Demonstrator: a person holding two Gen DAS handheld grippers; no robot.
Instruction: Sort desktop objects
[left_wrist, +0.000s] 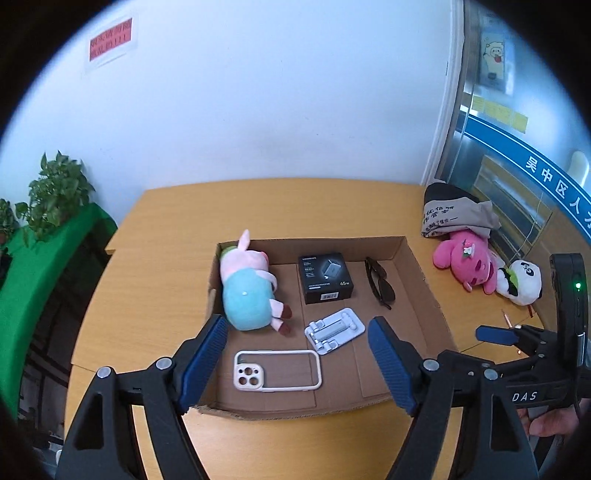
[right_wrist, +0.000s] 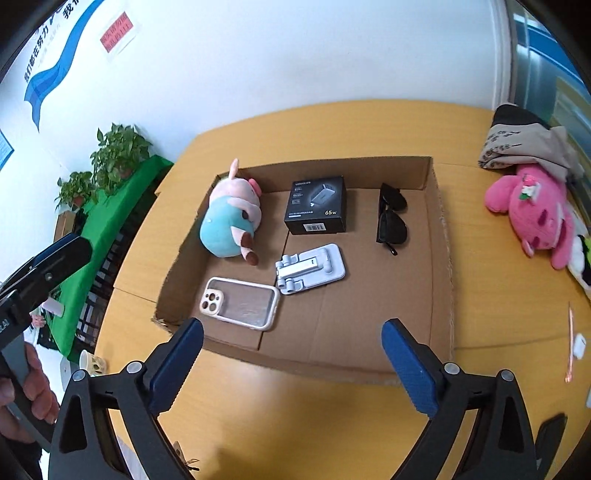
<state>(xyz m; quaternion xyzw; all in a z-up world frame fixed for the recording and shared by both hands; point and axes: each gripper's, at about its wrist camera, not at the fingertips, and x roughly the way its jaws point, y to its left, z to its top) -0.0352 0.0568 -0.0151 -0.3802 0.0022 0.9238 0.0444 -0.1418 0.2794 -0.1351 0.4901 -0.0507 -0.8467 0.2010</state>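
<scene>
A shallow cardboard box (left_wrist: 415, 258) (right_wrist: 437, 206) lies on the yellow table. In it are a pig plush in a teal dress (left_wrist: 247, 291) (right_wrist: 229, 218), a black charger box (left_wrist: 325, 277) (right_wrist: 317, 205), black sunglasses (left_wrist: 379, 282) (right_wrist: 391, 218), a white folding phone stand (left_wrist: 334, 330) (right_wrist: 312, 267) and a clear phone case (left_wrist: 277, 371) (right_wrist: 240, 302). My left gripper (left_wrist: 295, 350) is open and empty above the box's near edge. My right gripper (right_wrist: 291, 354) is open and empty over the box's front wall; it also shows in the left wrist view (left_wrist: 496, 334).
To the right of the box lie a pink plush (left_wrist: 467, 260) (right_wrist: 535, 210), a panda plush (left_wrist: 521, 282), a grey cloth bag (left_wrist: 454, 214) (right_wrist: 524, 147) and a thin pink pen (right_wrist: 570, 339). Potted plants (left_wrist: 55, 192) (right_wrist: 118, 155) stand on a green shelf at the left.
</scene>
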